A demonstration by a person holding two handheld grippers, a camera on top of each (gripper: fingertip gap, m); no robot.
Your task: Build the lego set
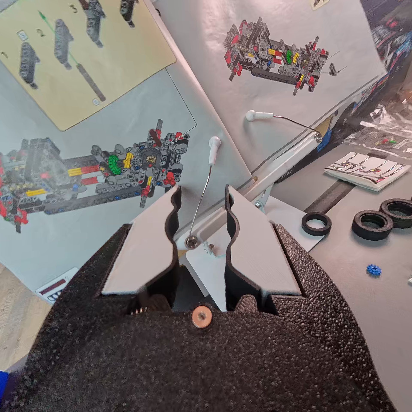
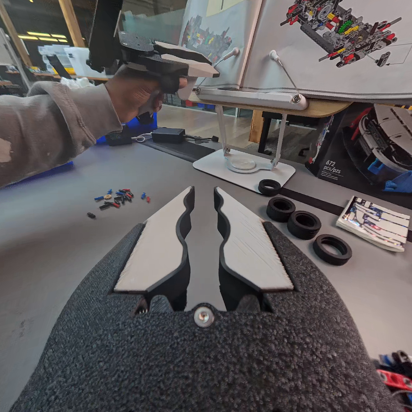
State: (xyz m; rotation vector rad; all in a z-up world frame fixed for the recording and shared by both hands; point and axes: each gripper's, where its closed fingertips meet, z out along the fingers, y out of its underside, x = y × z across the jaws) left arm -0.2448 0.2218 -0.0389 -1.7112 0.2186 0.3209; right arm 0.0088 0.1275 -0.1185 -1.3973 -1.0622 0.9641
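The open instruction booklet [image 1: 124, 138] stands on a white book stand [image 2: 244, 166], with build pictures on both pages. My left gripper [image 1: 202, 189] is open and empty, raised close to the booklet's lower edge. The stand's left wire page holder [image 1: 214, 145] shows between its fingers. The left gripper also shows in the right wrist view [image 2: 211, 66], held by a hand at the stand's left end. My right gripper [image 2: 203, 188] is open and empty, low over the grey table [image 2: 66, 245]. Small black, blue and red pins [image 2: 118, 198] lie to its front left.
Several black tyres [image 2: 304, 225] lie at the right, one on the stand's base [image 2: 269, 187]. A folded sheet [image 2: 374, 223] and the set's box [image 2: 356, 145] are farther right. A blue gear [image 1: 373, 270] lies on the table. Loose red and black parts [image 2: 396, 376] sit at bottom right. Some 30 centimetres of space lies between my two pairs of fingers. The left gripper is farther from the blue gear [image 1: 373, 270], some 25 centimetres, than the right, some 15 centimetres.
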